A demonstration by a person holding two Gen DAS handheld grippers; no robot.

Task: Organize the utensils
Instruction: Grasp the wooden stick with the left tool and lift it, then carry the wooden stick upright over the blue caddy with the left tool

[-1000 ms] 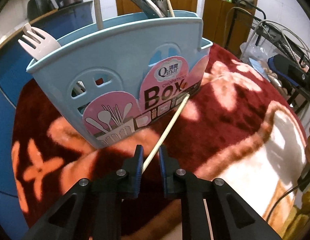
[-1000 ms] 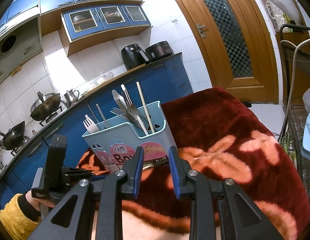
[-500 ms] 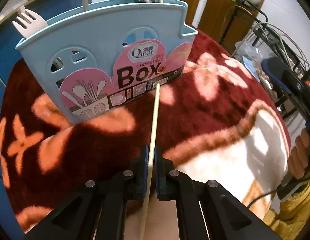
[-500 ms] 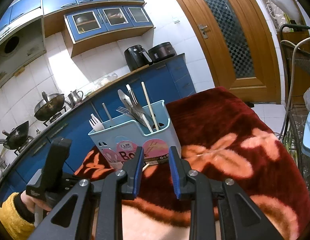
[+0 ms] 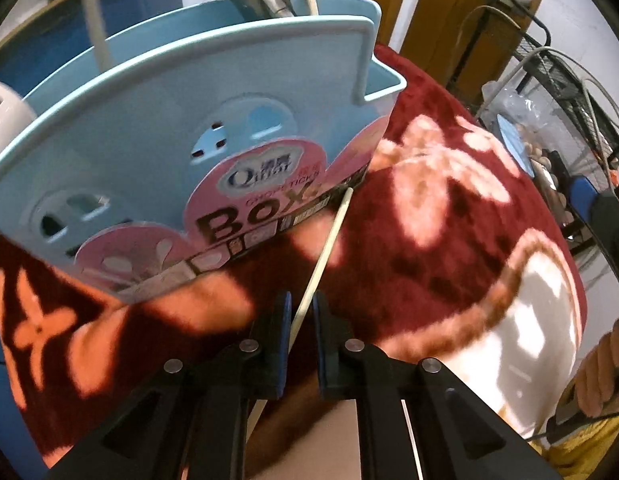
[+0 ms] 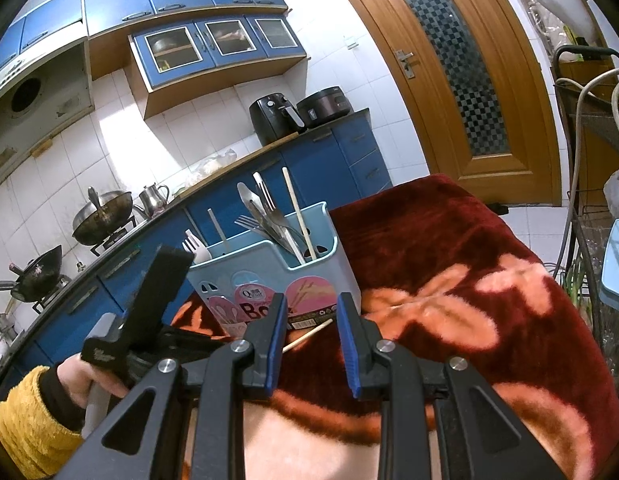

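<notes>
A light blue utensil box [image 5: 181, 128] with a pink "Box" label stands on the red flowered blanket [image 5: 449, 216]. It holds metal forks, spoons, a white plastic fork and one chopstick [image 6: 295, 216]. My left gripper [image 5: 299, 312] is shut on a pale wooden chopstick [image 5: 329, 240], whose far tip touches the box's lower right front. The right wrist view shows the box [image 6: 269, 276], that chopstick [image 6: 309, 334] and the left gripper's body [image 6: 149, 308]. My right gripper [image 6: 311, 344] is open and empty, above the blanket in front of the box.
A blue kitchen counter [image 6: 321, 160] with an air fryer and a cooker runs behind the box. Woks sit on a stove [image 6: 69, 240] at left. A wooden door [image 6: 461, 60] and a wire rack [image 6: 589, 160] stand at right.
My left gripper closed on the chopstick, then moved nearer the box, with the chopstick now tilted to the right. The right gripper has barely moved.
</notes>
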